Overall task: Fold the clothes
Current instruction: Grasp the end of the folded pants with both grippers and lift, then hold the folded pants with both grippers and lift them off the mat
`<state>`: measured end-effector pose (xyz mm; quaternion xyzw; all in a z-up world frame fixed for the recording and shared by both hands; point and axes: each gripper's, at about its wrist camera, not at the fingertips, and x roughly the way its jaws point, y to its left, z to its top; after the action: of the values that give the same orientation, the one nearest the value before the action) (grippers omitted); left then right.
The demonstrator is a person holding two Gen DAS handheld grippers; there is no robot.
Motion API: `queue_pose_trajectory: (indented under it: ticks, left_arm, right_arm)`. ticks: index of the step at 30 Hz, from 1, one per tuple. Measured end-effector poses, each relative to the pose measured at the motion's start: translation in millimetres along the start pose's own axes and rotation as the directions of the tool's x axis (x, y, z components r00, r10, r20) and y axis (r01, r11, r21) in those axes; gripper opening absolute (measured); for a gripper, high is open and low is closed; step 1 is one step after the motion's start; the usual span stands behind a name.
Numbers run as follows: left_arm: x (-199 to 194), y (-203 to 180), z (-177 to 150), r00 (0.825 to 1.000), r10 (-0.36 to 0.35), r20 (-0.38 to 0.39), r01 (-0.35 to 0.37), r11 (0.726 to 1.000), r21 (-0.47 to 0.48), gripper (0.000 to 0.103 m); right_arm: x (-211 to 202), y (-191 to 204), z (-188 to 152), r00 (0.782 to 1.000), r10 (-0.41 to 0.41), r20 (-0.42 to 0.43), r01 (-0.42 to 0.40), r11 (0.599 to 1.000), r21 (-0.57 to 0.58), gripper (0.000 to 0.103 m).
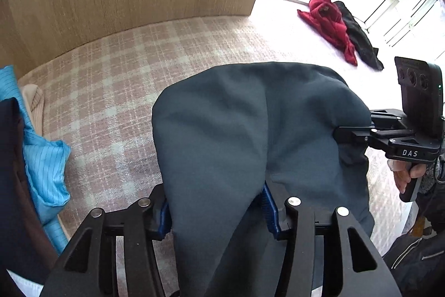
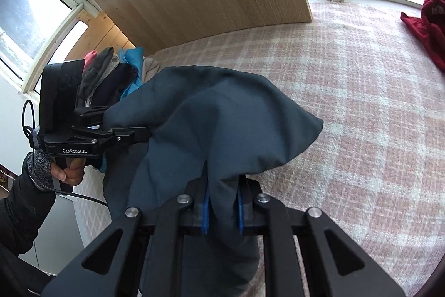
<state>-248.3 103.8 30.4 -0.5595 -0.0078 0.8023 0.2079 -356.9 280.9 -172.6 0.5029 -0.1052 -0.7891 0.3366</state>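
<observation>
The left gripper (image 1: 219,210) and right gripper (image 2: 222,209) are each clamping the soft, limp grey garment (image 1: 250,124). It is sagging at frame centre; edge holds are suiting it best.

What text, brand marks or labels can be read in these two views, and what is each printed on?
"DAS": white letters on the black body of the right tool, seen from the left wrist view.
"GenRobot.AI": white letters on the black body of the left tool, seen from the right wrist view.
Print on the red garment: too blurred to read.
Nothing else legible.
</observation>
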Motion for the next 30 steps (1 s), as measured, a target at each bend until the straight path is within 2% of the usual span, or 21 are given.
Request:
queue_pose_trajectory:
  ticks: [4, 7, 8, 9, 10, 12, 13, 14, 15, 17, 18, 20, 21, 22, 23, 24, 26, 27, 29, 30]
  left_arm:
    - [-33, 6, -4, 0.995, -0.022, 0.099, 0.026, 0.999, -0.044, 0.046]
    - [-50, 14, -3, 0.983, -0.028, 0.184, 0.041, 0.997, -0.068, 0.038]
    - [-62, 13, -11, 0.975, -0.039, 0.218, 0.058, 0.995, -0.079, 0.020]
    - [-73, 12, -19, 0.967, -0.055, 0.249, 0.080, 0.993, -0.089, 0.010]
    - [-83, 9, -24, 0.959, -0.067, 0.277, 0.095, 0.991, -0.091, 0.011]
    - [-95, 7, -30, 0.941, -0.048, 0.335, 0.080, 0.993, -0.082, 0.011]
    - [-100, 9, -36, 0.937, -0.043, 0.347, 0.084, 0.991, -0.103, 0.011]
    - [-101, 10, -40, 0.936, -0.057, 0.347, 0.101, 0.989, -0.111, 0.011]
    - [-100, 9, -42, 0.938, -0.049, 0.342, 0.088, 0.991, -0.098, 0.011]
    - [-87, 11, -38, 0.955, -0.013, 0.296, 0.042, 0.995, -0.092, 0.011]
    - [-77, 12, -32, 0.964, 0.002, 0.265, 0.023, 0.996, -0.090, 0.012]
    - [-53, 13, -16, 0.980, 0.044, 0.193, -0.028, 0.996, -0.081, 0.023]
    - [-40, 14, -8, 0.983, 0.097, 0.153, -0.088, 0.994, -0.067, 0.027]
    - [-28, 15, 2, 0.974, 0.198, 0.108, -0.195, 0.980, -0.040, 0.043]
    - [-16, 15, 11, 0.952, 0.299, 0.067, -0.299, 0.954, -0.008, 0.052]
    - [-9, 18, 19, 0.924, 0.380, 0.037, -0.380, 0.925, 0.009, 0.050]
    - [-13, 30, 29, 0.874, 0.486, 0.005, -0.486, 0.874, -0.007, 0.051]
    - [-20, 37, 30, 0.863, 0.504, -0.001, -0.504, 0.863, -0.031, 0.051]
    - [-49, 48, 17, 0.913, 0.407, 0.037, -0.401, 0.910, -0.109, 0.059]
    - [-61, 52, 9, 0.932, 0.359, 0.053, -0.349, 0.927, -0.137, 0.063]
  right_arm:
    - [-27, 31, -1, 0.998, -0.009, 0.062, 0.013, 0.998, -0.067, 0.013]
    - [-53, 64, -8, 0.993, -0.019, 0.114, 0.035, 0.989, -0.142, 0.013]
    - [-62, 76, -10, 0.992, -0.013, 0.128, 0.034, 0.986, -0.164, 0.013]
    - [-70, 88, -13, 0.990, -0.008, 0.140, 0.034, 0.982, -0.188, 0.012]
    - [-77, 99, -14, 0.989, -0.010, 0.148, 0.042, 0.975, -0.217, 0.011]
    - [-87, 119, -18, 0.983, -0.040, 0.177, 0.090, 0.955, -0.282, 0.011]
    - [-89, 125, -19, 0.984, -0.039, 0.176, 0.089, 0.953, -0.290, 0.011]
    - [-89, 130, -20, 0.987, -0.033, 0.159, 0.079, 0.952, -0.296, 0.011]
    - [-87, 134, -22, 0.988, -0.040, 0.149, 0.084, 0.949, -0.304, 0.011]
    - [-76, 129, -23, 0.989, -0.074, 0.125, 0.109, 0.946, -0.305, 0.011]
    - [-68, 123, -23, 0.989, -0.097, 0.108, 0.125, 0.947, -0.297, 0.011]
    - [-52, 104, -18, 0.985, -0.158, 0.075, 0.172, 0.950, -0.260, 0.011]
    - [-45, 91, -14, 0.981, -0.182, 0.060, 0.191, 0.956, -0.224, 0.011]
    - [-37, 79, -10, 0.978, -0.206, 0.044, 0.211, 0.959, -0.192, 0.011]
    - [-31, 68, -6, 0.973, -0.228, 0.029, 0.230, 0.958, -0.172, 0.011]
    - [-24, 57, -2, 0.968, -0.251, 0.013, 0.250, 0.956, -0.155, 0.011]
    - [-13, 42, 0, 0.961, -0.276, -0.023, 0.270, 0.951, -0.150, 0.011]
    - [-8, 36, 1, 0.959, -0.282, -0.041, 0.273, 0.950, -0.150, 0.011]
    - [-3, 25, 0, 0.958, -0.277, -0.068, 0.265, 0.953, -0.144, 0.011]
    - [-2, 20, 0, 0.960, -0.270, -0.078, 0.258, 0.956, -0.138, 0.011]
